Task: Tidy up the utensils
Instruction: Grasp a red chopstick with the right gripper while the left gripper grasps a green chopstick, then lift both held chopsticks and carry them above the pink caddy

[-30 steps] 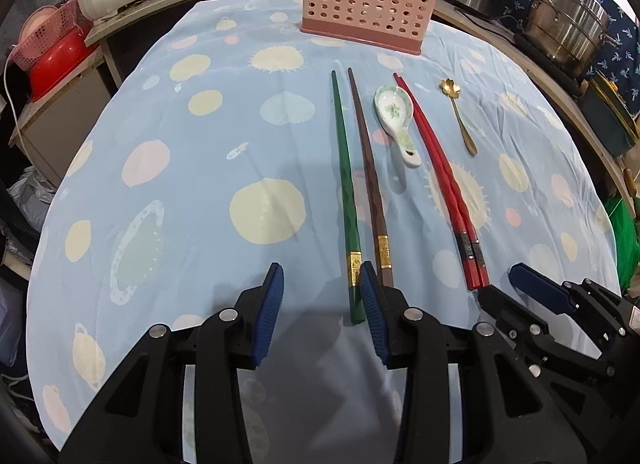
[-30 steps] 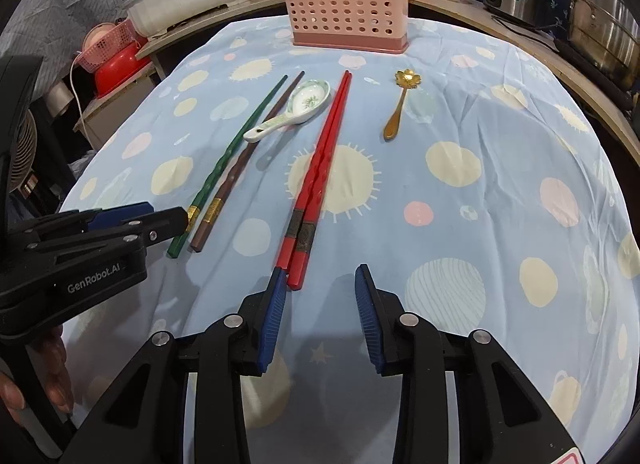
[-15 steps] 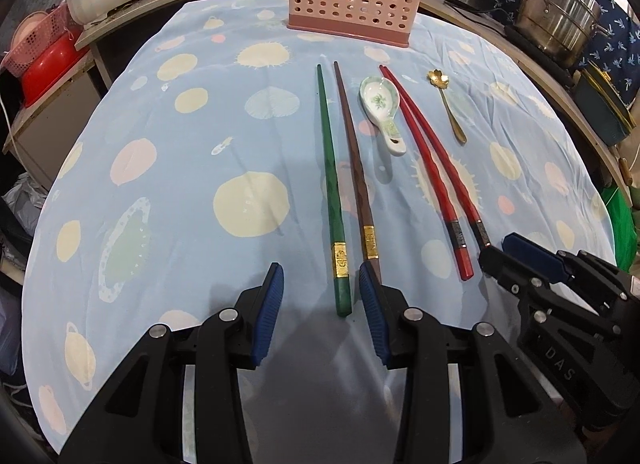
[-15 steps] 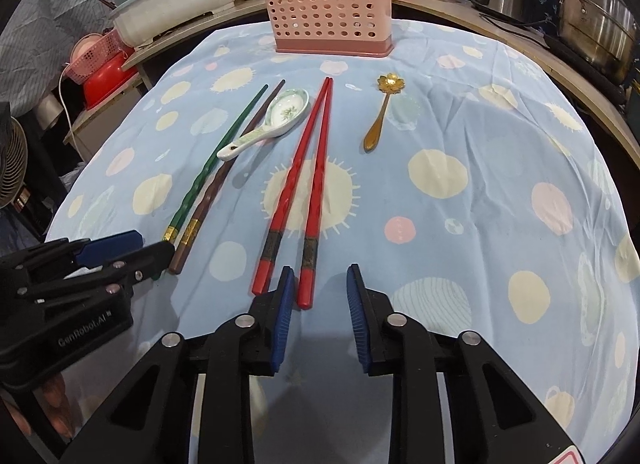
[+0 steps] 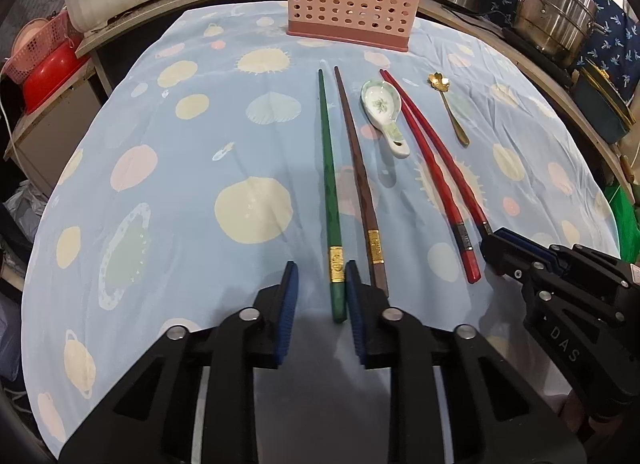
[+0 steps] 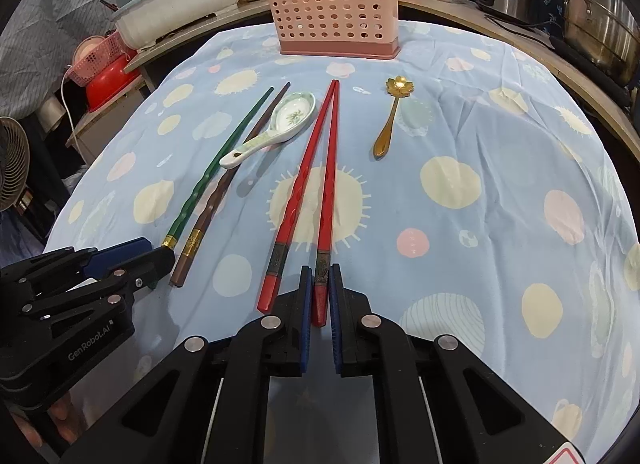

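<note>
Grasp step: right gripper (image 6: 321, 288) closing on right red chopstick (image 6: 329, 192) butt at 6 o'clock, left gripper (image 5: 322, 292) closing around green chopstick (image 5: 331, 200), pads not yet clamped; next, lift to pink caddy (image 6: 334, 16) at 12 o'clock

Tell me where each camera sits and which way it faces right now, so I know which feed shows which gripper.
Left wrist: on the left gripper, angled down at the table; jaws closing around the green chopstick; right gripper at lower right.
Right wrist: on the right gripper, angled down; jaws closing on one red chopstick; left gripper and fingers at lower left.
Shared: pink basket, ceramic spoon, gold spoon, tablecloth.
</note>
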`<action>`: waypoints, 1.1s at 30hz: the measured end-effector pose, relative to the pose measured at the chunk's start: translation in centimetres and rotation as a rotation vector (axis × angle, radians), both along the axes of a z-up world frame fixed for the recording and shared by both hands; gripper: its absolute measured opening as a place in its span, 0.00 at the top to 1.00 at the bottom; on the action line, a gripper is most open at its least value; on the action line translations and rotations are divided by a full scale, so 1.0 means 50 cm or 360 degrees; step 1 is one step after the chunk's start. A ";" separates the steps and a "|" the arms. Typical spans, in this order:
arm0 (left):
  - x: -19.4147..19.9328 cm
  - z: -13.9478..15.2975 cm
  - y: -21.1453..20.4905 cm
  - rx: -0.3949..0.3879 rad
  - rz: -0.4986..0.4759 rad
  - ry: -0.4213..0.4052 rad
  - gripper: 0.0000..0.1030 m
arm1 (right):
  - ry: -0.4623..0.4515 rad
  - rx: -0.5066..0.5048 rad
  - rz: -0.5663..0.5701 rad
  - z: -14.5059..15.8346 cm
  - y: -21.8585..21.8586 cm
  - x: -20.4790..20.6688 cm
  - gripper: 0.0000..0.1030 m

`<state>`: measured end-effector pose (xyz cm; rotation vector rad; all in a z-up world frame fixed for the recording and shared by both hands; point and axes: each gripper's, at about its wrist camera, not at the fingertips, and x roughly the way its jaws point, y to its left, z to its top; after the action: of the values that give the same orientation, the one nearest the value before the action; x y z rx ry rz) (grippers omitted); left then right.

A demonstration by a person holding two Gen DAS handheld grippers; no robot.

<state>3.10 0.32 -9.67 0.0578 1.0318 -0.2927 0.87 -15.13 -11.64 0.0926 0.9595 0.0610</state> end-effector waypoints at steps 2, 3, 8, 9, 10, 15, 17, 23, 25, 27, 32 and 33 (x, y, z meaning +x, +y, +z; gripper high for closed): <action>0.000 0.000 -0.001 -0.0011 -0.0010 -0.0002 0.89 | -0.0001 0.0003 -0.0005 0.000 -0.001 0.000 0.93; 0.000 0.000 -0.001 -0.0012 -0.0013 -0.0003 0.90 | -0.0001 0.0005 -0.0006 0.000 -0.002 -0.001 0.93; -0.003 0.004 0.001 -0.0033 -0.0015 0.0007 0.93 | -0.0015 0.0011 -0.0018 0.006 -0.008 -0.006 0.93; -0.003 0.006 0.001 -0.0037 -0.0012 0.0009 0.93 | -0.0018 0.0014 -0.0020 0.008 -0.011 -0.007 0.93; -0.004 0.007 0.002 -0.0038 -0.0011 0.0008 0.93 | -0.0023 0.0017 -0.0023 0.011 -0.013 -0.009 0.93; -0.010 0.030 0.008 -0.0035 -0.0001 -0.0031 0.93 | -0.0069 0.0038 -0.0033 0.036 -0.022 -0.020 0.93; -0.011 0.045 0.011 -0.0038 0.0007 -0.0058 0.93 | -0.0098 0.0046 -0.0036 0.050 -0.027 -0.025 0.93; -0.003 0.098 0.033 -0.0086 0.0043 -0.0125 0.93 | -0.0207 0.0083 -0.0052 0.108 -0.043 -0.033 0.93; 0.003 0.118 0.040 -0.0121 0.0060 -0.0141 0.93 | -0.0250 0.0091 -0.0055 0.132 -0.048 -0.034 0.93; 0.006 0.142 0.041 -0.0123 0.0064 -0.0187 0.93 | -0.0291 0.0097 -0.0058 0.155 -0.053 -0.034 0.93; 0.019 0.197 0.045 -0.0162 0.0078 -0.0275 0.93 | -0.0394 0.0100 -0.0062 0.211 -0.063 -0.031 0.93; 0.021 0.208 0.045 -0.0166 0.0081 -0.0295 0.93 | -0.0409 0.0101 -0.0063 0.220 -0.064 -0.030 0.93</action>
<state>4.14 2.56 0.71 -0.0349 0.8316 -0.2890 -0.63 -18.31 -0.62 0.1583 0.6986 0.0653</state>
